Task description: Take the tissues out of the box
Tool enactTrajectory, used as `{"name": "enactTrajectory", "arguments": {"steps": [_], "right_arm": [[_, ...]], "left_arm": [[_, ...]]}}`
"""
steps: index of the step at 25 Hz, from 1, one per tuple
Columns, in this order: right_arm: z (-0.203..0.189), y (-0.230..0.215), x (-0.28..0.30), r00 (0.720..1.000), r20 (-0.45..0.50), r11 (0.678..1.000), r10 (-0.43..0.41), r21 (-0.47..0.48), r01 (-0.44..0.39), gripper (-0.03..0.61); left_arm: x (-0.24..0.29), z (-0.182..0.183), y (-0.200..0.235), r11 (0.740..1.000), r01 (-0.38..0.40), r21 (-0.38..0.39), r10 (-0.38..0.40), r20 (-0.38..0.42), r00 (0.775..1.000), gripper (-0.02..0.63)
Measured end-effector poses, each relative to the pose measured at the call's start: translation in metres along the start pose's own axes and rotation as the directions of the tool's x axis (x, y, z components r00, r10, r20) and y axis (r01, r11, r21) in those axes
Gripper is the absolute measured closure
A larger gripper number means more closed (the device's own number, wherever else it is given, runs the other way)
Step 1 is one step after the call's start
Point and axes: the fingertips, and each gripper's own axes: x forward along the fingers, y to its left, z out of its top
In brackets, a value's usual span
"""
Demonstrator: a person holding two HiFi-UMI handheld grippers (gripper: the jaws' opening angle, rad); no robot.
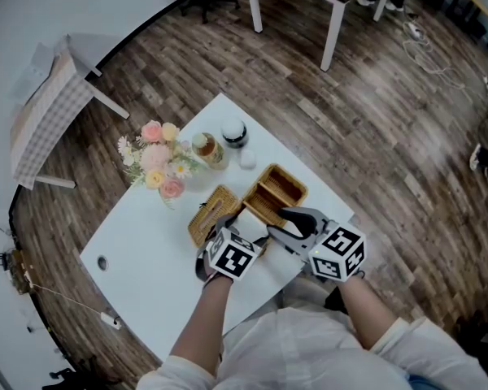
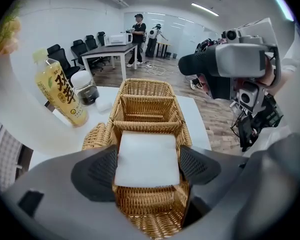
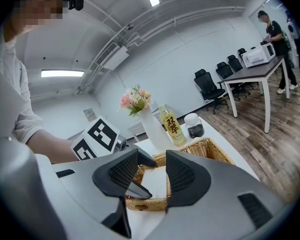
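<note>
Over box (image 2: 146, 109), left hand-held gripper (image 2: 147, 160) agape

On the counter (image 1: 146, 250), the tissues (image 2: 147, 159) lie in the box (image 2: 145, 96); the lid (image 1: 214, 212) lies left of it, with the bottle (image 1: 207, 149) and jar (image 1: 234, 132) behind.

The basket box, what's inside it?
A white stack of tissues sits in the wicker box, between the left gripper's open jaws. The box's far end looks empty. Whatever lies under the tissues is covered.
</note>
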Motion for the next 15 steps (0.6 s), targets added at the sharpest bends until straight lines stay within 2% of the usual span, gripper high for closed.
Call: {"name": "enactTrajectory", "arguments": {"steps": [4, 8, 15], "right_arm": [[0.002, -0.002, 0.000, 1.000, 0.000, 1.000, -0.007, 0.003, 0.007, 0.402], [0.002, -0.005, 0.000, 1.000, 0.001, 1.000, -0.017, 0.007, 0.017, 0.399], [0.004, -0.005, 0.002, 1.000, 0.011, 0.999, -0.029, 0.017, 0.029, 0.396]], "left_arm": [[0.006, -0.002, 0.002, 1.000, -0.014, 0.028, 0.016, -0.053, 0.998, 0.238], [0.011, -0.006, -0.003, 0.999, 0.005, 0.038, 0.000, -0.124, 0.992, 0.253], [0.017, -0.008, -0.003, 0.999, -0.015, 0.037, 0.021, -0.178, 0.984, 0.267]]}}
